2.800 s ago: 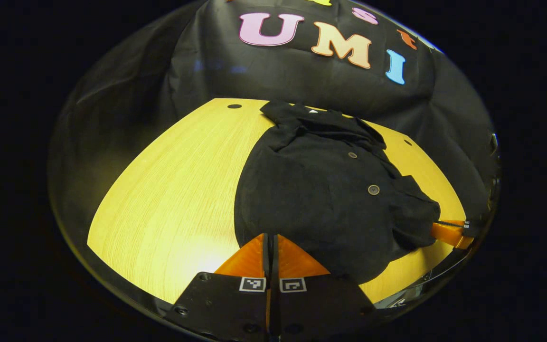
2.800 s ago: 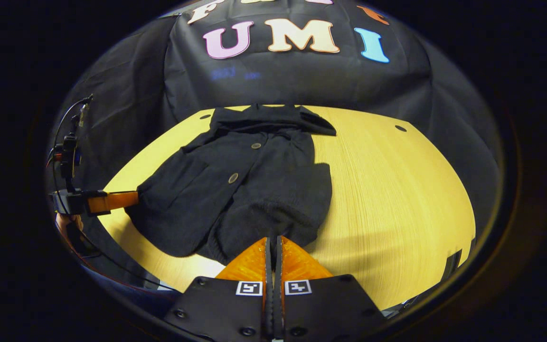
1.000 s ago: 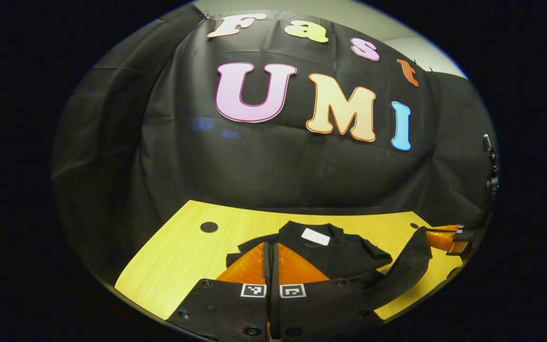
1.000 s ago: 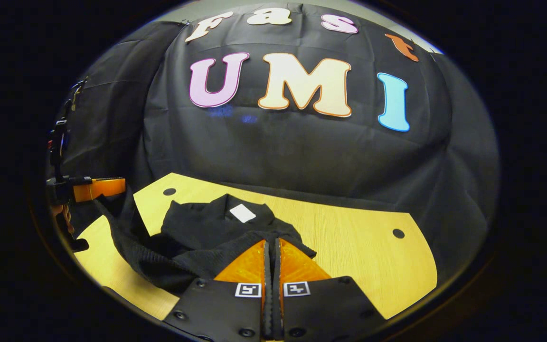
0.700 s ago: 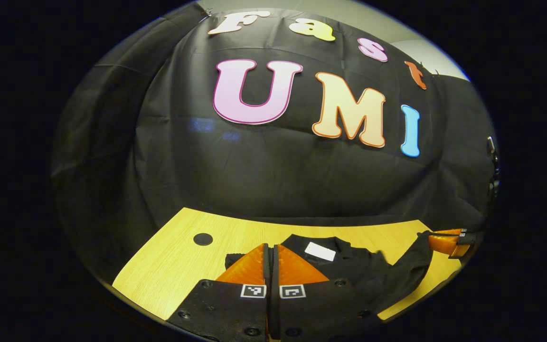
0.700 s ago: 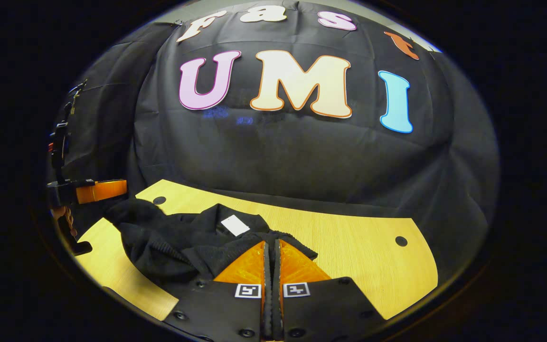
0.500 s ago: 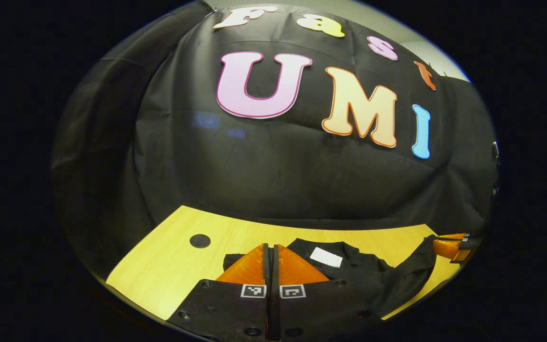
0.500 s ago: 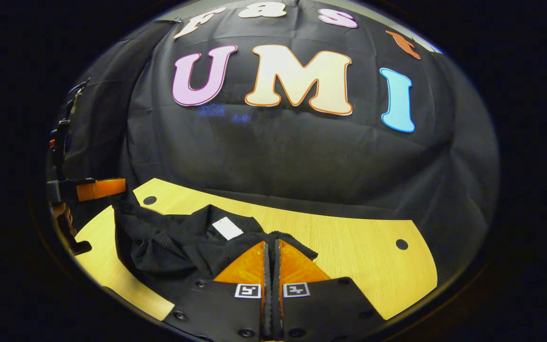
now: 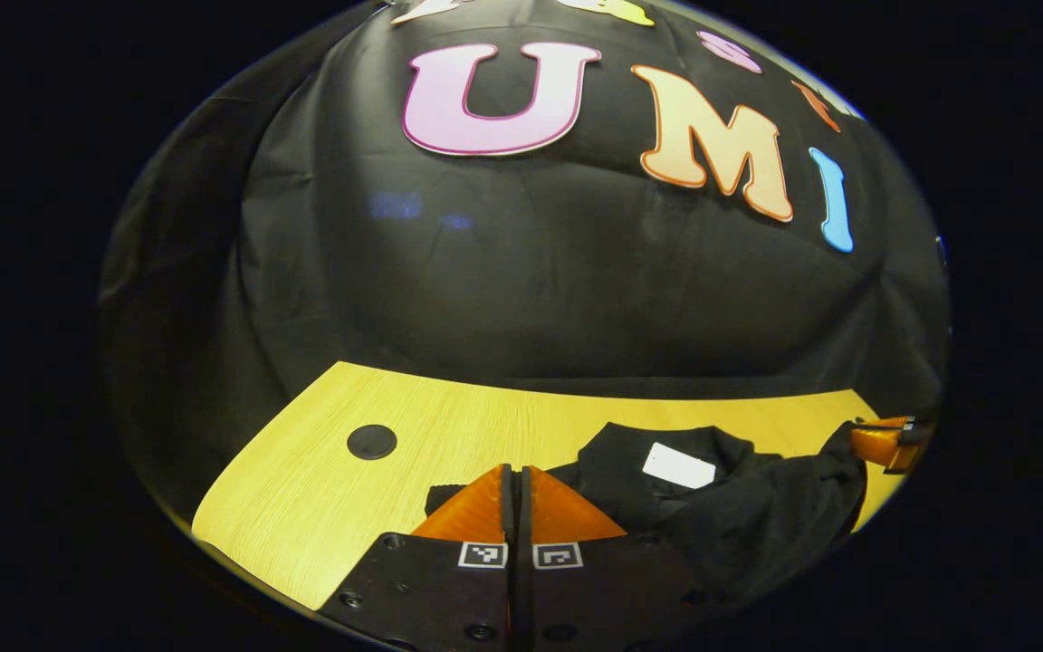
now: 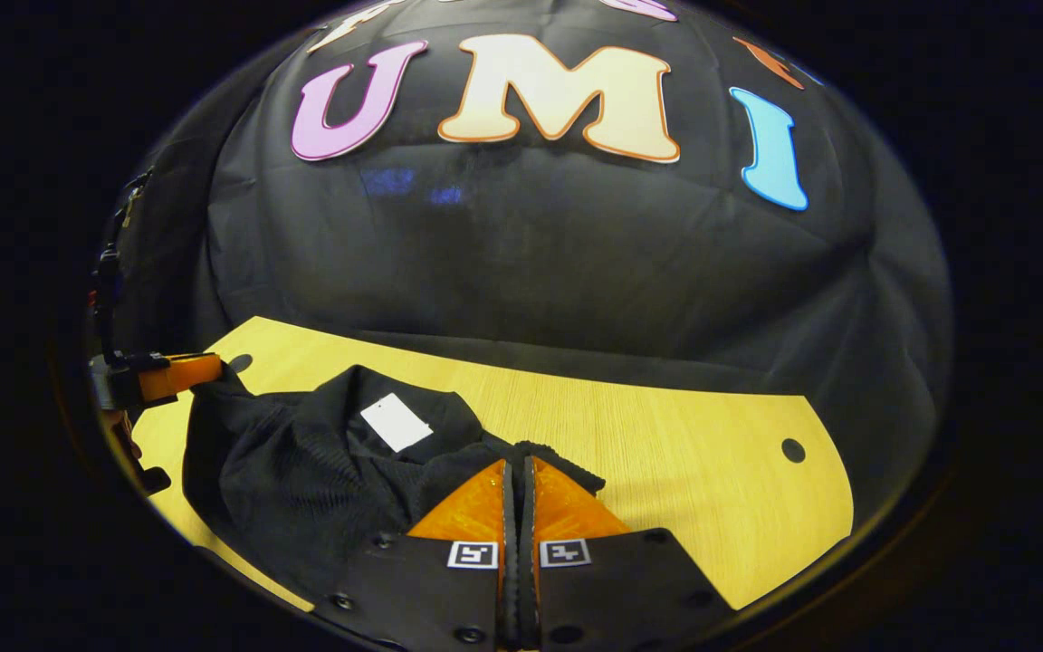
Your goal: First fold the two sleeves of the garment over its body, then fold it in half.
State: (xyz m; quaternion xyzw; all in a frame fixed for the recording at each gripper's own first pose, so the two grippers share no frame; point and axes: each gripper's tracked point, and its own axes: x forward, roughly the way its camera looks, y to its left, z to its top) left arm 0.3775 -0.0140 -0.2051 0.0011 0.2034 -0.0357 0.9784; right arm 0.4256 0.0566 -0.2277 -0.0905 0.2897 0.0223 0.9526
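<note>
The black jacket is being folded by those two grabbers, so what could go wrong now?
1. Each gripper, left and right, pinches only a thin edge of the jacket. That edge could slip out before the fold is laid flat.
2. The cloth looks bunched and wrinkled near the white tag, so the fold might come out lumpy or crooked.
3. The jacket sits near the table's edge by the left gripper, so part could slide off.

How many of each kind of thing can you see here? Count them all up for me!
Garment: 1
White tag: 1
Table: 1
Table holes: 2
Grippers, left and right: 2
Total: 7
</note>
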